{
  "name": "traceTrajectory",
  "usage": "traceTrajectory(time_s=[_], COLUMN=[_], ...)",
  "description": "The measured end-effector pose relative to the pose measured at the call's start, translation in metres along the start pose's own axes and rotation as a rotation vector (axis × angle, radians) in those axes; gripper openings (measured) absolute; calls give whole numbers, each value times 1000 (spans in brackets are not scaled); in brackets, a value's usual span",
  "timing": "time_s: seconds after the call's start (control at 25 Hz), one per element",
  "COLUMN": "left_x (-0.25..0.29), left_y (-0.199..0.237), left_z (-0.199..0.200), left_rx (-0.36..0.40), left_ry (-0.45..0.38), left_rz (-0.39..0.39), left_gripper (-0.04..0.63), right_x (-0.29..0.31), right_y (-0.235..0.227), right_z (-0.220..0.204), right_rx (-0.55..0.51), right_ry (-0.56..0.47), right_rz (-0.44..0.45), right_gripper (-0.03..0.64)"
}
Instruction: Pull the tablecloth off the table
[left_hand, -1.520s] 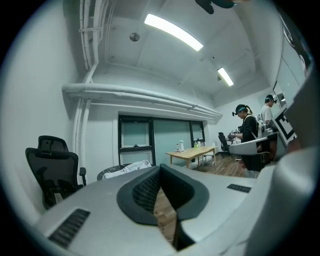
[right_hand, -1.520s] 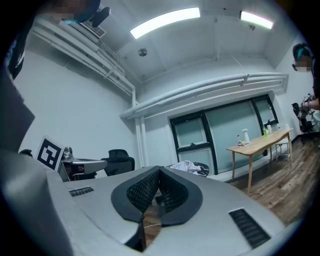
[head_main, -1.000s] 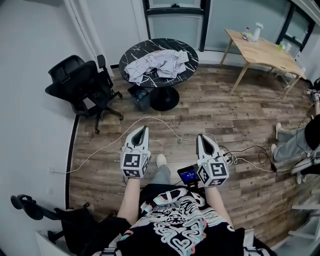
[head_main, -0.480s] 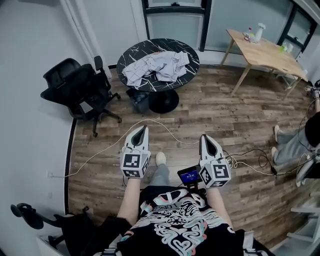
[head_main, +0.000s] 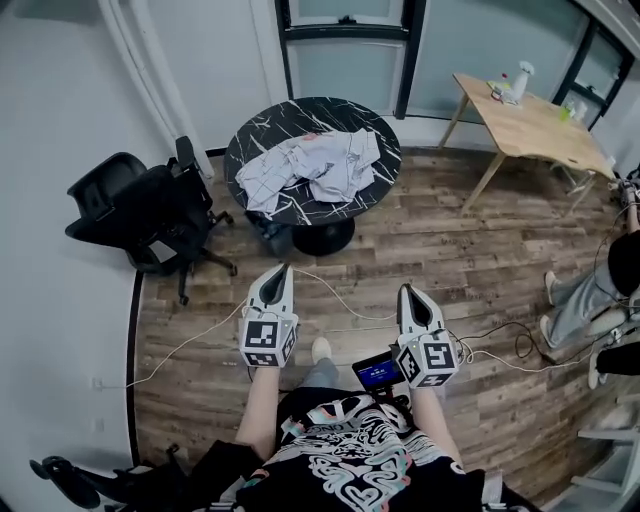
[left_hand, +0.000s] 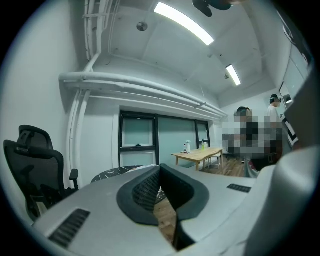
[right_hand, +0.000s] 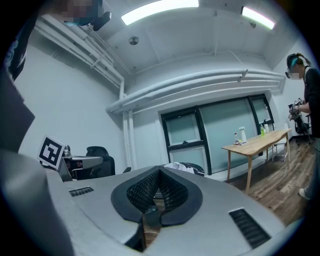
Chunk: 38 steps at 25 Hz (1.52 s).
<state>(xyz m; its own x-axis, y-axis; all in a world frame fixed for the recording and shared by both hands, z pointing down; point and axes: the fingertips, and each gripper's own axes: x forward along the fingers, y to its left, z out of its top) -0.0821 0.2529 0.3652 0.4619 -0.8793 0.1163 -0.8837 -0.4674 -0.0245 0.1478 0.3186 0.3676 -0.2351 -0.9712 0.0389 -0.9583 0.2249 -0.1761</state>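
Cloth: I saw the crumpled pale checked tablecloth (head_main: 318, 165) heaped on the round black marble-patterned bench (head_main: 255, 140), across its middle and right side.
Left gripper: I held the left gripper (head_main: 281, 270) over the wooden plank floor (head_main: 420, 230), well short of the bench, fingers pressed together on nothing.
Right gripper: my right gripper (head_main: 408, 291) hung beside it, equally short of the bench, fingers pressed together, empty.
Chair: a black office chair (head_main: 135, 205) stood left of the bench.

Crumpled pale checked tablecloth (head_main: 318, 168) bunched on round black marble-patterned table (head_main: 250, 140)
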Motion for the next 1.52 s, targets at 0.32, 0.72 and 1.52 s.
traceTrajectory(time_s=[0.32, 0.72, 1.52], left_x=[84, 167, 207], left_y=[62, 127, 174], left_z=[0, 1, -3], left_rx=[-16, -26, -35], left_ry=[21, 31, 20], left_rz=[-7, -27, -22], left_gripper=[21, 21, 21], right_x=[99, 204, 260], right_y=[-13, -20, -16], right_z=[0, -8, -7], right_rx=[3, -6, -36], right_ry=[39, 75, 75], right_rz=[-28, -51, -68], right_gripper=[31, 31, 32])
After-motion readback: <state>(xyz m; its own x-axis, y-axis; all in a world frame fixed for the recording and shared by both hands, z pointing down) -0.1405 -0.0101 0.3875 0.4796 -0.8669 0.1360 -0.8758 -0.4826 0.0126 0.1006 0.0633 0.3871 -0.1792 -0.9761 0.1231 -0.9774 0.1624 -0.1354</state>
